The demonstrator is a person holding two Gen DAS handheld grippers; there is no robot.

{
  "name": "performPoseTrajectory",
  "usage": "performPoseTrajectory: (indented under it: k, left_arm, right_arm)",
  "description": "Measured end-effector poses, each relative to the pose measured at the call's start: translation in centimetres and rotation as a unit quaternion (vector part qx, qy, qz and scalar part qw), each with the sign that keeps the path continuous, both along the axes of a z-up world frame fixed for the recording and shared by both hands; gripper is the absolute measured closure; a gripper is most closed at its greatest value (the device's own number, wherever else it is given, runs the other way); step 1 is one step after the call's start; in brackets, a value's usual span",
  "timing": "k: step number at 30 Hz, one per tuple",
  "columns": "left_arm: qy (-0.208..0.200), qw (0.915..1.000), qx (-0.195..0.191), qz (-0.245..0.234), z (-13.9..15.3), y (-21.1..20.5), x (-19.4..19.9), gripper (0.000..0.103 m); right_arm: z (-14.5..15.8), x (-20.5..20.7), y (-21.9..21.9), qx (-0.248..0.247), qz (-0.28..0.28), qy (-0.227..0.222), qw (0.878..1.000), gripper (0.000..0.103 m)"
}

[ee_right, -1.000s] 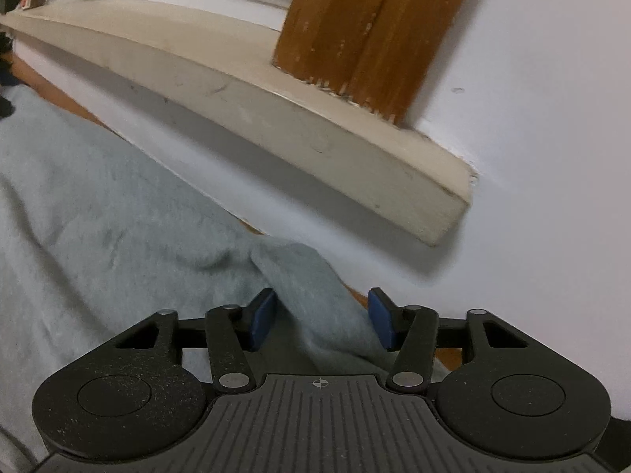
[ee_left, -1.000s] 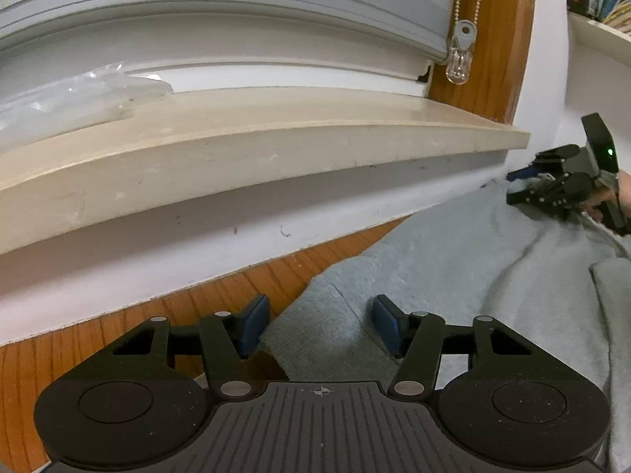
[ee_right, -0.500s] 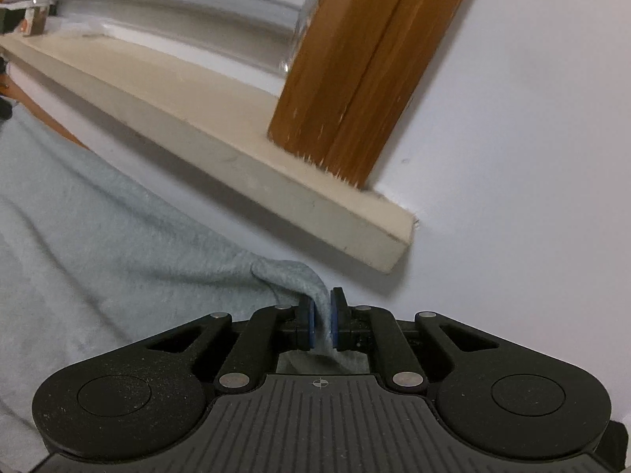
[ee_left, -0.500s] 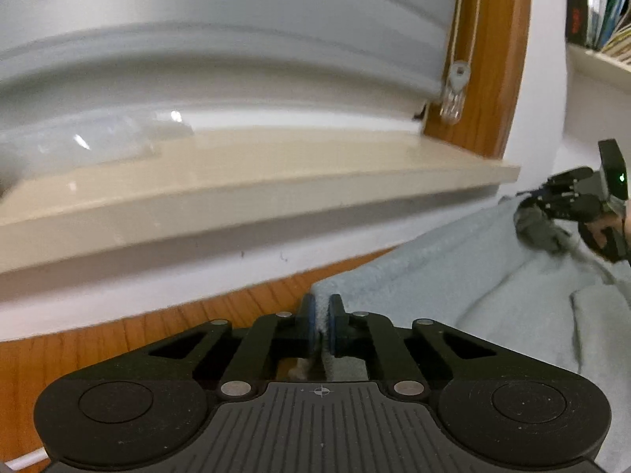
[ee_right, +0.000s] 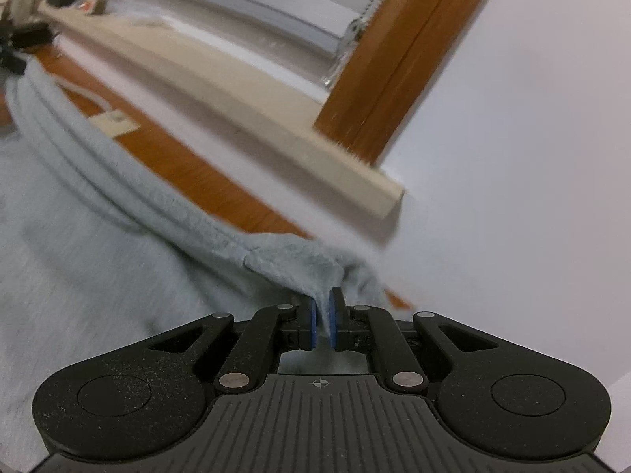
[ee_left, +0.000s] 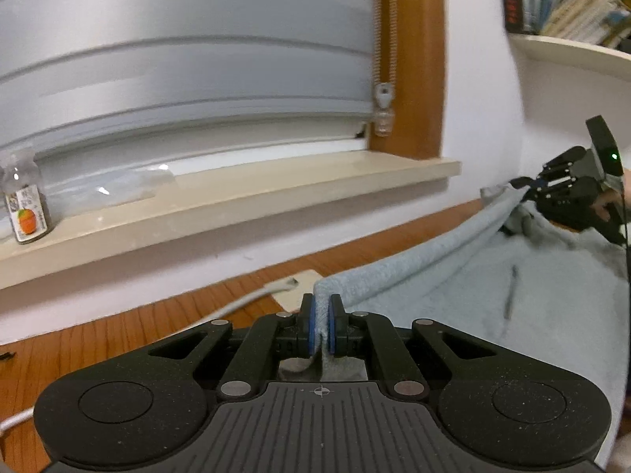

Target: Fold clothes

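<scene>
Orange-brown wooden tabletop [ee_left: 130, 339] runs along a white wall beneath a beige stone windowsill [ee_left: 244, 193]; pale grey blind slats [ee_left: 189, 59] fill the window above, framed on the right by a brown wooden upright [ee_left: 418, 59]. A beaded pull chain with a clear plastic end-piece [ee_left: 383, 116] hangs beside that upright. On the sill's left end stands a small clear jar with an orange-printed label [ee_left: 27, 213], next to a sheet of crumpled clear plastic [ee_left: 114, 189]. A white cable [ee_left: 252, 295] lies on the tabletop, ending at a small cream-coloured card [ee_left: 295, 291]. Books [ee_left: 568, 0] sit on a white shelf at upper right.

Light grey knitted garment [ee_left: 493, 299] lies on the tabletop to the right, its far edge lifted into a taut band stretched between the two tools. Left gripper [ee_left: 321, 325], black with blue pads, has its jaws closed almost completely, pinching one corner of this edge between the pads. Right gripper [ee_right: 323, 323], of the same build, has its jaws likewise nearly together, nipping a bunched fold at the opposite corner. In the left wrist view, the right gripper appears at far right, clamping the cloth, with part of a hand [ee_left: 605, 201] behind it. Both views are blurred.
</scene>
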State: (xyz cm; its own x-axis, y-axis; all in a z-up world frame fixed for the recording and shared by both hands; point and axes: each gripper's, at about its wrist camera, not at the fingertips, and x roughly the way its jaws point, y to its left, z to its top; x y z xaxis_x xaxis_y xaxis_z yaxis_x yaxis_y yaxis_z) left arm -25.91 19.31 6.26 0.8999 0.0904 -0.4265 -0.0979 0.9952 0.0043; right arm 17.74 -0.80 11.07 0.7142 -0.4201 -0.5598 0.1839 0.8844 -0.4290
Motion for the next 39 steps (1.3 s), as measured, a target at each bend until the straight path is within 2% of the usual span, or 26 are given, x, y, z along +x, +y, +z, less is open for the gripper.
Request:
performPoseTrajectory:
  k: [4, 7, 11, 14, 17, 21, 25, 29, 33, 37, 39]
  left_arm:
    - [0.029, 0.9992, 0.002, -0.028, -1.5, -2.9, -1.5, 0.096]
    - [0.018, 0.9995, 0.021, -0.014, -2.2, -4.2, -2.1, 0.096]
    - [-0.004, 0.9995, 0.032, 0.008, -1.6, -3.0, -1.1, 0.096]
    - [-0.026, 0.9978, 0.053, 0.03, -0.4, -0.9, 0.7, 0.096]
    - [-0.05, 0.9955, 0.057, 0.058, 0.6, 1.6, 3.3, 0.096]
    - [-0.034, 0.9943, 0.054, 0.085, -0.4, 4.4, 7.2, 0.096]
    - [-0.012, 0.9928, 0.047, 0.11, -2.2, 6.8, 10.0, 0.096]
    - [0.009, 0.9938, 0.032, 0.106, -4.2, 7.7, 10.3, 0.096]
    - [-0.008, 0.9939, 0.033, 0.105, -4.1, 7.7, 9.8, 0.096]
    - [-0.043, 0.9913, 0.066, 0.105, -2.8, 6.3, 8.9, 0.096]
    - [-0.041, 0.9914, 0.073, 0.101, -2.3, 5.9, 8.9, 0.096]
  right_arm:
    - [-2.1, -2.6, 1.5, 0.015, 0.003, 0.023, 1.0, 0.096]
    - [-3.2, -3.7, 1.9, 0.019, -0.001, 0.023, 1.0, 0.096]
    - [-3.2, -3.1, 1.7, 0.026, -0.004, 0.016, 1.0, 0.096]
    - [-2.1, -0.7, 1.1, 0.006, -0.006, 0.0, 1.0, 0.096]
    - [-0.3, 2.4, -0.3, -0.02, -0.023, -0.034, 0.999, 0.096]
    - [1.1, 7.1, -2.3, -0.056, -0.047, -0.064, 0.995, 0.096]
    - [-0.2, 11.3, -3.2, -0.09, -0.052, -0.05, 0.993, 0.095]
    - [-1.5, 12.1, -4.3, -0.093, -0.045, -0.041, 0.994, 0.095]
    - [-2.7, 12.0, -5.6, -0.07, -0.042, -0.038, 0.996, 0.095]
    - [-3.8, 12.8, -6.2, -0.066, -0.039, -0.036, 0.996, 0.095]
    - [-4.1, 13.0, -6.5, -0.067, -0.041, -0.042, 0.996, 0.095]
